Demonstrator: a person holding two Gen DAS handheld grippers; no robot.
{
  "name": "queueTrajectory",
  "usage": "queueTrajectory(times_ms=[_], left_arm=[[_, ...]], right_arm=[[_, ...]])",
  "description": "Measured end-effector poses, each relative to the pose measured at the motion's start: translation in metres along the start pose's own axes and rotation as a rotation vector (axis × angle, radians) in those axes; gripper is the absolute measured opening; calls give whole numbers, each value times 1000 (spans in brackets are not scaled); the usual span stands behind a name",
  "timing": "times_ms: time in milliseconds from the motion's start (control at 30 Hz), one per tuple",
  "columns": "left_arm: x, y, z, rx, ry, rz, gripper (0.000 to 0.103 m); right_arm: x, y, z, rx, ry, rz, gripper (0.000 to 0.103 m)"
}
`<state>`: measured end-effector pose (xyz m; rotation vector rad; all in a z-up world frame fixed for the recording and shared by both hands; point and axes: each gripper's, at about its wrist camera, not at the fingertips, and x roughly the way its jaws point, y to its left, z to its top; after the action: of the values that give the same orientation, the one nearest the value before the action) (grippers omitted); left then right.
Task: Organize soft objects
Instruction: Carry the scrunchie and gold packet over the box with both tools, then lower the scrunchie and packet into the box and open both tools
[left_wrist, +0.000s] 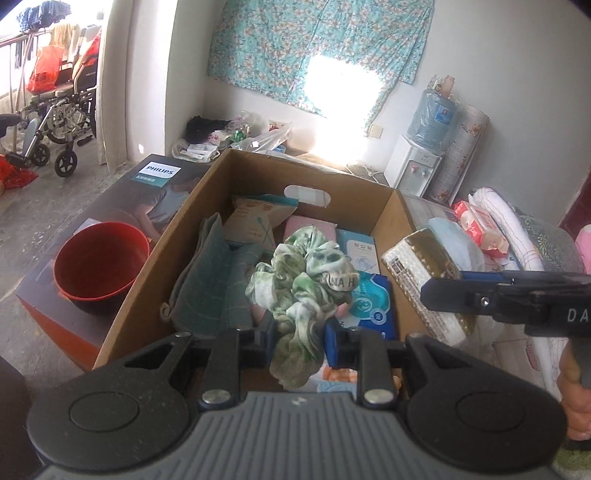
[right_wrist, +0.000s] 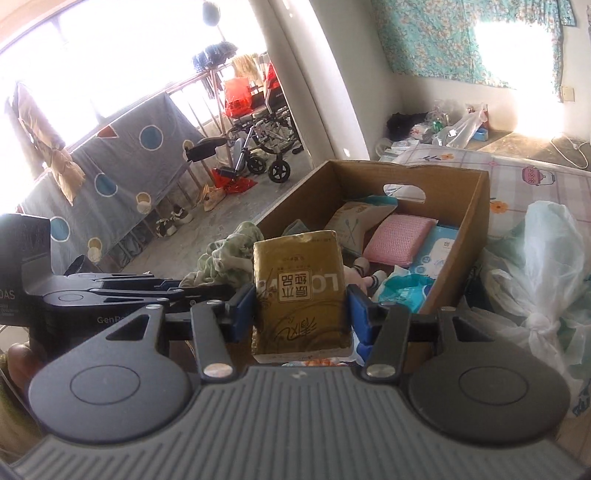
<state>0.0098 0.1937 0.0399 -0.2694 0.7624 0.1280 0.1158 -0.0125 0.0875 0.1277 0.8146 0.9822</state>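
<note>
My left gripper (left_wrist: 300, 345) is shut on a green-and-white scrunchie (left_wrist: 303, 280), which hangs over the near end of the open cardboard box (left_wrist: 147, 273). My right gripper (right_wrist: 301, 314) is shut on a gold tissue pack (right_wrist: 301, 291), held upright just short of the box (right_wrist: 469, 236). In the left wrist view that tissue pack (left_wrist: 421, 273) and the right gripper (left_wrist: 461, 295) come in from the right, at the box's right wall. Inside the box lie a grey-green cloth (left_wrist: 207, 280), a cotton swab pouch (left_wrist: 255, 221), a pink sponge (right_wrist: 399, 236) and blue wipe packs (left_wrist: 369, 295).
A red bowl (left_wrist: 98, 258) sits on a Philips carton (left_wrist: 122, 199) left of the box. Folded cloths and a red-white wipe pack (left_wrist: 480, 225) lie at the right. A tied plastic bag (right_wrist: 543, 266) is beside the box on the patterned mattress (right_wrist: 524, 177). A wheelchair (right_wrist: 258, 136) stands farther off.
</note>
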Motion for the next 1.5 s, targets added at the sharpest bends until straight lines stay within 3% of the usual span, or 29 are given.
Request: queueTrajectory(times_ms=[333, 633, 767, 967, 1333, 1500], left_arm=[[11, 38, -8, -22, 47, 72, 29], [26, 49, -15, -33, 133, 86, 39], [23, 47, -16, -33, 132, 83, 42], [15, 40, -16, -1, 87, 117, 55], [-1, 37, -15, -49, 22, 60, 57], [-13, 32, -15, -80, -33, 44, 72]], right_arm=[[103, 26, 13, 43, 259, 74, 52], [143, 20, -7, 59, 404, 61, 55], [140, 18, -8, 60, 403, 58, 55], [129, 8, -5, 82, 369, 56, 55], [66, -11, -16, 133, 212, 38, 60], [37, -20, -22, 167, 148, 22, 62]])
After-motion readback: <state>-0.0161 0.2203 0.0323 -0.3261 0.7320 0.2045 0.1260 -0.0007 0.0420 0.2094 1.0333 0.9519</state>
